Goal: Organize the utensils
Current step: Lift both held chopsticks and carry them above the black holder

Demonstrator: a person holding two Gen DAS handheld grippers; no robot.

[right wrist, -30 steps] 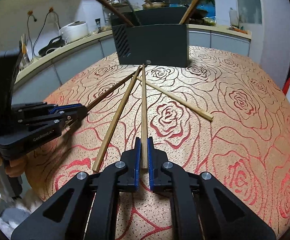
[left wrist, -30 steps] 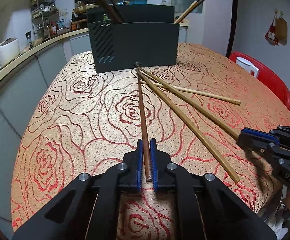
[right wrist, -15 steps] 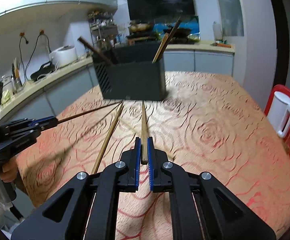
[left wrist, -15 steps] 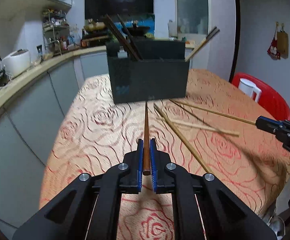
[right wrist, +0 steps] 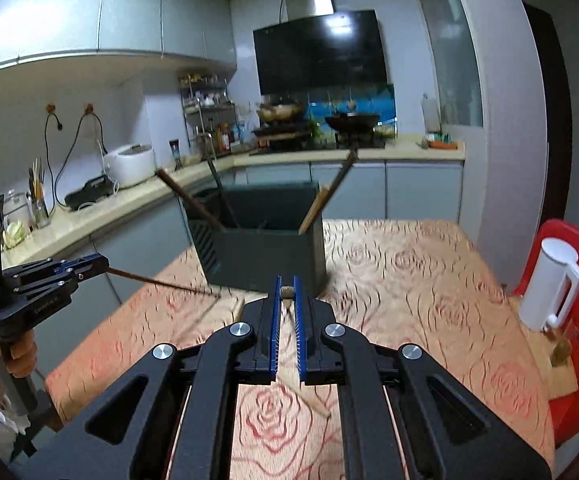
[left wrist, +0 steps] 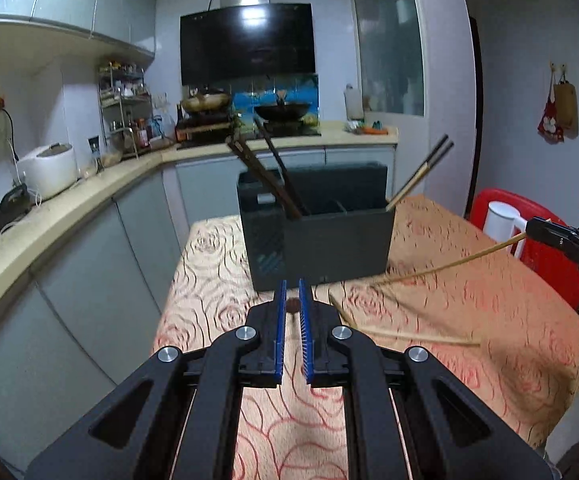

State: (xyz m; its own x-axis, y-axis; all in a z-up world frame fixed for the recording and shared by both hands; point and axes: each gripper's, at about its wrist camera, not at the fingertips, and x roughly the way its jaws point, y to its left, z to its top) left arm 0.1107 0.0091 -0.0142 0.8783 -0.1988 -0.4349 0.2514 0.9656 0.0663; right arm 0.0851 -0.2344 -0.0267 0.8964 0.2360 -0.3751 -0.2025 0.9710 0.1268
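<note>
Both wrist views toward holder [left wrist: 317, 236]

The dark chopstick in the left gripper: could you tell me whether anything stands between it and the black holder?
Nothing visible does. The left gripper holds the dark chopstick clear of the table, pointing at the black holder, with only bare tablecloth between. Two loose chopsticks lie off to the right.

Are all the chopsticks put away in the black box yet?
Not yet. Some chopsticks already stand in the black box. The left gripper is shut on a dark chopstick, and the right gripper is shut on a light chopstick, both lifted off the table. Two more light chopsticks lie on the tablecloth.
</note>
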